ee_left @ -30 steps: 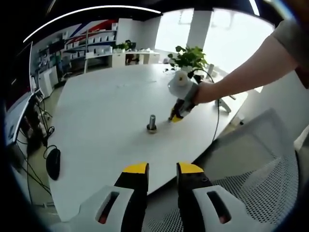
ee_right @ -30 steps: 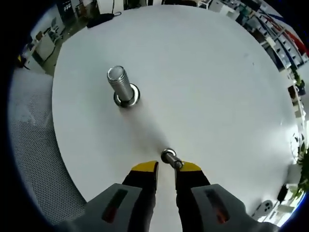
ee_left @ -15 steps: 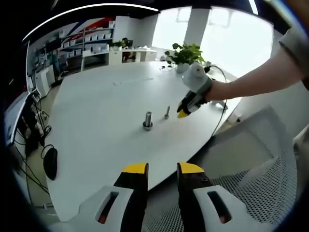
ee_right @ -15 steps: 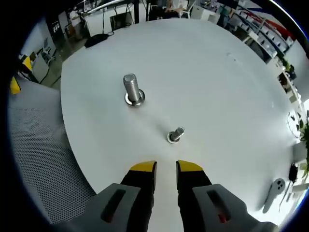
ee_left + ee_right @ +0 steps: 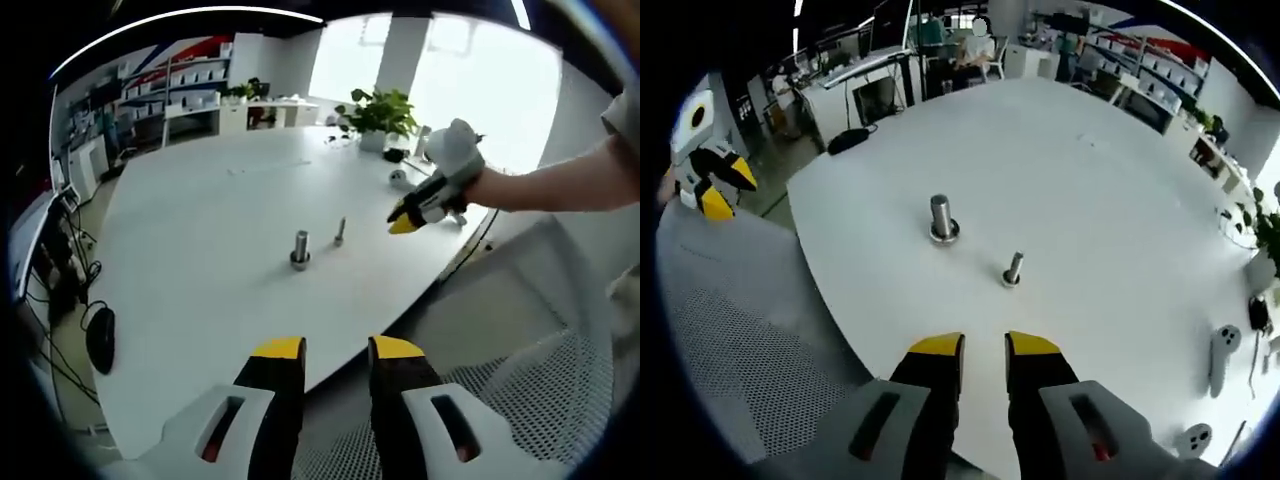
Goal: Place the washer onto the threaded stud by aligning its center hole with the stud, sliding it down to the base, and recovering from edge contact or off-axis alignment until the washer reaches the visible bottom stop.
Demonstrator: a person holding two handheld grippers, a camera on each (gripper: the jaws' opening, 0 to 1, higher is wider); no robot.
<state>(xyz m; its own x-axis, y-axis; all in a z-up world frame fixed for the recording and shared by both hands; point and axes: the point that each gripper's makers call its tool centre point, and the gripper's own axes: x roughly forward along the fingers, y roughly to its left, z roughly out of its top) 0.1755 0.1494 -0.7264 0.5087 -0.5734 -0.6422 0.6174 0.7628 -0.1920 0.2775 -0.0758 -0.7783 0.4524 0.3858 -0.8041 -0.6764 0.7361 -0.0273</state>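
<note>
Standing upright near the middle of the left gripper view, on the round white table (image 5: 200,230), are a thick grey metal threaded stud (image 5: 300,248) with a ring at its foot and, just beside it to the right, a thinner grey metal bolt (image 5: 339,232); the right gripper view shows the same pair at centre frame, stud (image 5: 942,217) upper left of bolt (image 5: 1012,269). The ring at the stud's base looks like the washer seated against the bottom stop, though it is too small to tell from a flange. The left gripper (image 5: 336,351), at the bottom of its frame, has yellow-tipped jaws a little apart and empty; the right gripper (image 5: 983,350) likewise shows a narrow gap with nothing between its tips. Both hang well apart from the stud, off the table edge. By my judgement the placing step is finished, so the next move calls only for checking that the ring sits flat.
</note>
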